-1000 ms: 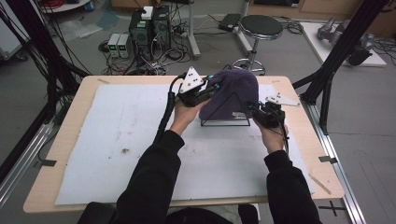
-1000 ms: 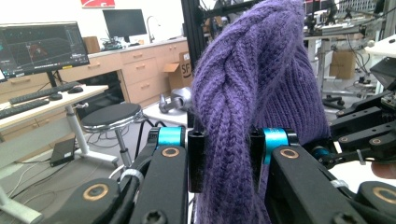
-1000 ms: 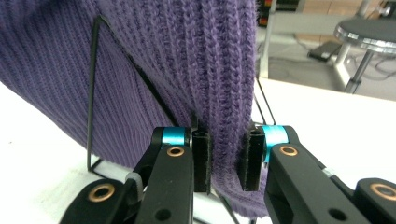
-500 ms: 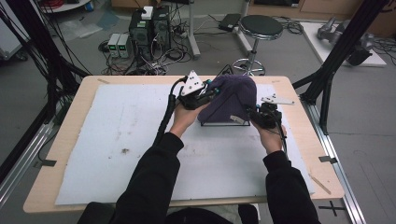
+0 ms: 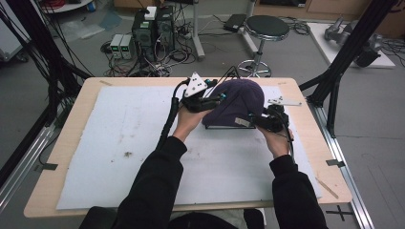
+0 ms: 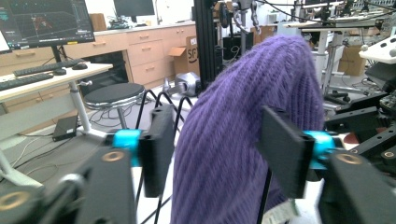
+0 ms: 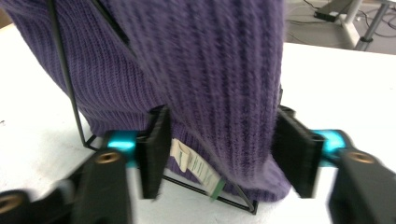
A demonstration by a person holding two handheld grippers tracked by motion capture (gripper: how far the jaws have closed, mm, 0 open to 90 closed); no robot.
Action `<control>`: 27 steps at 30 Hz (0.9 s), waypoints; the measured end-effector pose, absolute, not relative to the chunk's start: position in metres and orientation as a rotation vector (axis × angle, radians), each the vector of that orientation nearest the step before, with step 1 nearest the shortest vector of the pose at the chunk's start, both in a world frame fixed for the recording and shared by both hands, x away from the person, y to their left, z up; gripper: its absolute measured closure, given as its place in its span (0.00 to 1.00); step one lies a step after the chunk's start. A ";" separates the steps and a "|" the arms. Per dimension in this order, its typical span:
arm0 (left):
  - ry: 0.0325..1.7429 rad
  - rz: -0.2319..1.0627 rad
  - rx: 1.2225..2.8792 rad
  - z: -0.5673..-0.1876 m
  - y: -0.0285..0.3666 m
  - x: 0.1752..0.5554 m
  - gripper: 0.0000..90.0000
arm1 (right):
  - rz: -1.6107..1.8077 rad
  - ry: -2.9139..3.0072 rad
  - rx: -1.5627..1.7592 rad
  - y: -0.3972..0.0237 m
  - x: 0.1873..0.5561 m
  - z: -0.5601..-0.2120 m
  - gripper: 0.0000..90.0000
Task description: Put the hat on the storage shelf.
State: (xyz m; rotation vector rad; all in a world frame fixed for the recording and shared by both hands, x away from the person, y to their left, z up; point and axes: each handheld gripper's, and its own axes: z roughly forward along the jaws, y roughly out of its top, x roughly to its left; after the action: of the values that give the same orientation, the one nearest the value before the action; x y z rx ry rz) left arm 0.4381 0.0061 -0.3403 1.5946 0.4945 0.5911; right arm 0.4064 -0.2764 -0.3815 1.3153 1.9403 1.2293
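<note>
Purple knit hat upright on wire stand, crown up

sleeves: black, long, reaching to both wrists
left tool: black body, grey three-cornered plate on top with small dark dots, thick black cable trailing back along the forearm
right tool: black body, thin black cable looping at the wrist
jaws: flat black plates on turquoise blocks, brass-coloured screws on the black arms behind
</note>
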 end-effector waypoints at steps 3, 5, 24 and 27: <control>0.490 0.579 1.604 -0.341 0.005 0.437 0.42 | 1.238 1.930 1.307 -0.277 0.406 -0.380 0.34; 0.491 0.580 1.605 -0.341 0.004 0.437 0.40 | 1.254 1.917 1.294 -0.277 0.404 -0.379 0.32; 0.451 0.584 1.563 -0.329 0.006 0.421 0.34 | 1.323 1.706 1.191 -0.273 0.384 -0.361 0.13; 0.443 0.595 1.549 -0.324 0.011 0.416 0.34 | 1.346 1.655 1.186 -0.276 0.377 -0.355 0.13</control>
State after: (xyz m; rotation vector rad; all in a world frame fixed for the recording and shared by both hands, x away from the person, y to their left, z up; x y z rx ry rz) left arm 0.4159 0.0107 -0.3242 1.5494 0.4428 0.5954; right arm 0.3773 -0.2756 -0.3553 1.1864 1.6550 1.3462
